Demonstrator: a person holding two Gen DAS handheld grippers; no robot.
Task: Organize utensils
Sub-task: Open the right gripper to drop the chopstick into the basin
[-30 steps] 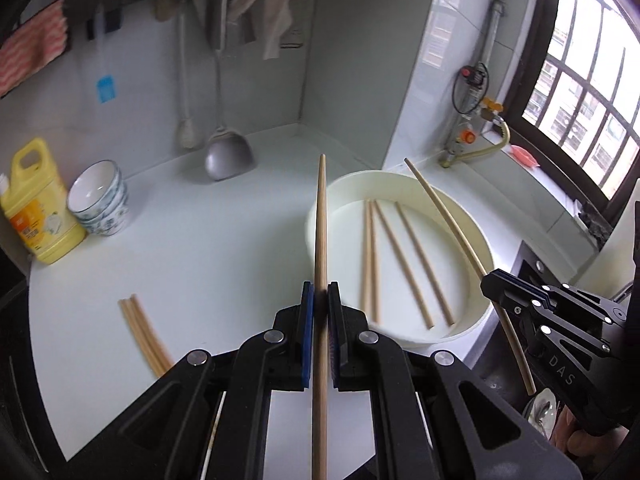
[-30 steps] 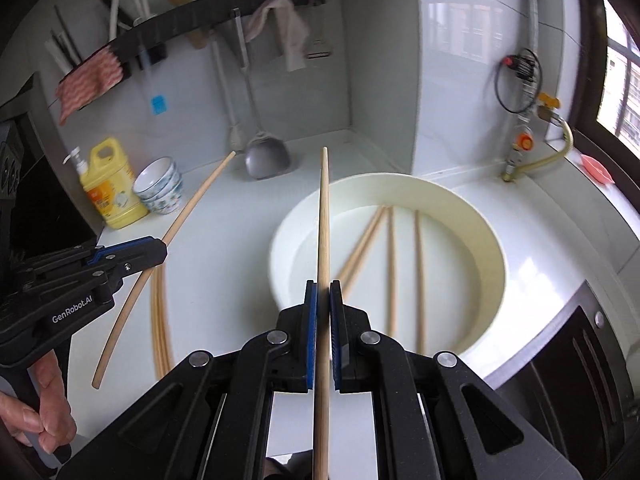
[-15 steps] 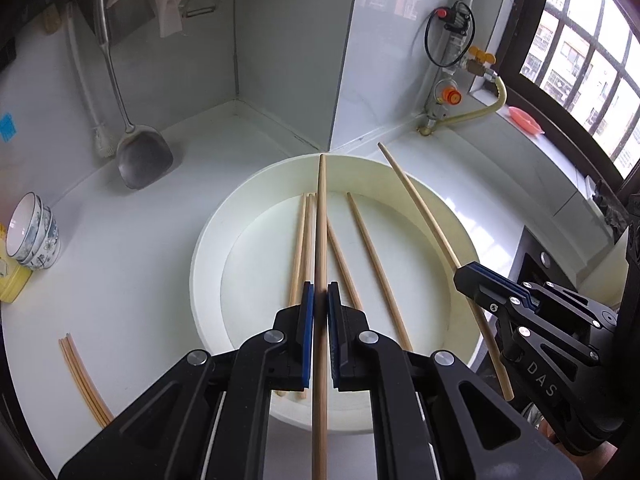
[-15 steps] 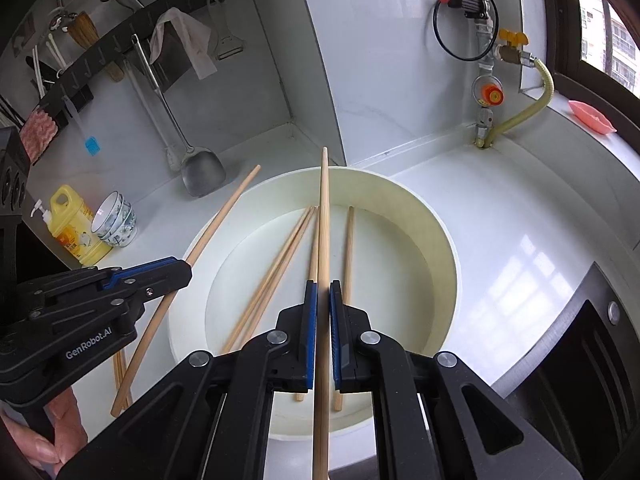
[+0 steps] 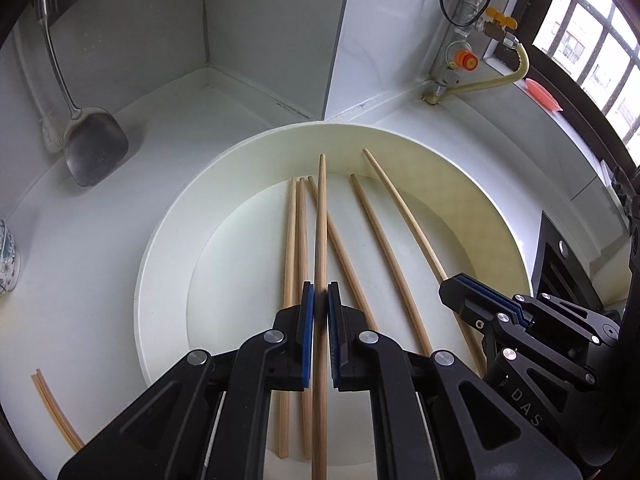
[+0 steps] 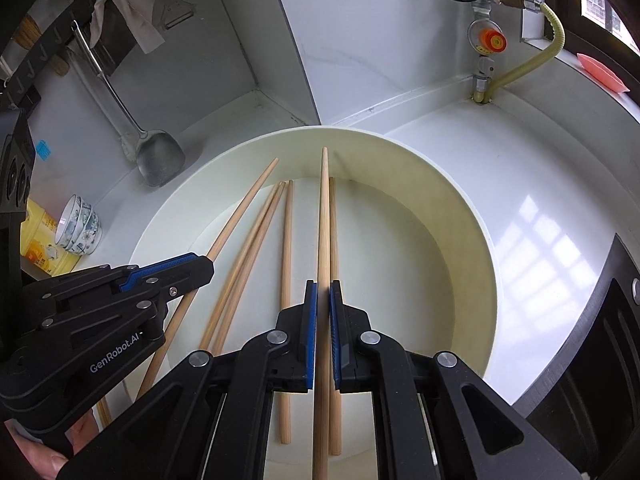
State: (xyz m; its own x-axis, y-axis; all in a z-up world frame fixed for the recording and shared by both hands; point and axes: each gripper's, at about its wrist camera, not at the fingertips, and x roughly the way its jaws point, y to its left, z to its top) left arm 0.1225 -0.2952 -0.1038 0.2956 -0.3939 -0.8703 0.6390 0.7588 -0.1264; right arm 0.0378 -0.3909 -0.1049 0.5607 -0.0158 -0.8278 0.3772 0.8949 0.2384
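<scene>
- Left wrist view: the left gripper [image 5: 320,304] was clenched on one chopstick [image 5: 320,216], its tip over the basin's [image 5: 160,264] far side.
- Four loose chopsticks [image 5: 298,240] lay on the basin floor: two side by side at left, one crossing under the held stick, one further right.
- The right gripper [image 5: 460,292] came in from the right, clamped on a second held chopstick [image 5: 400,208].
- Only this view showed two, possibly three, thin sticks [image 5: 52,412] on the counter [image 5: 100,240] at lower left; they curve at the blurred rim.
- Right wrist view: the right gripper [image 6: 323,304] grasped its chopstick [image 6: 322,220] above the basin [image 6: 472,216]; the left gripper [image 6: 200,266] held the other [image 6: 244,204].
- Only here: one stack of bowls [image 6: 78,224], one yellow bottle [image 6: 38,240], one hanging cloth [image 6: 128,16].
- One metal spatula [image 6: 160,160] appeared in both views.
</scene>
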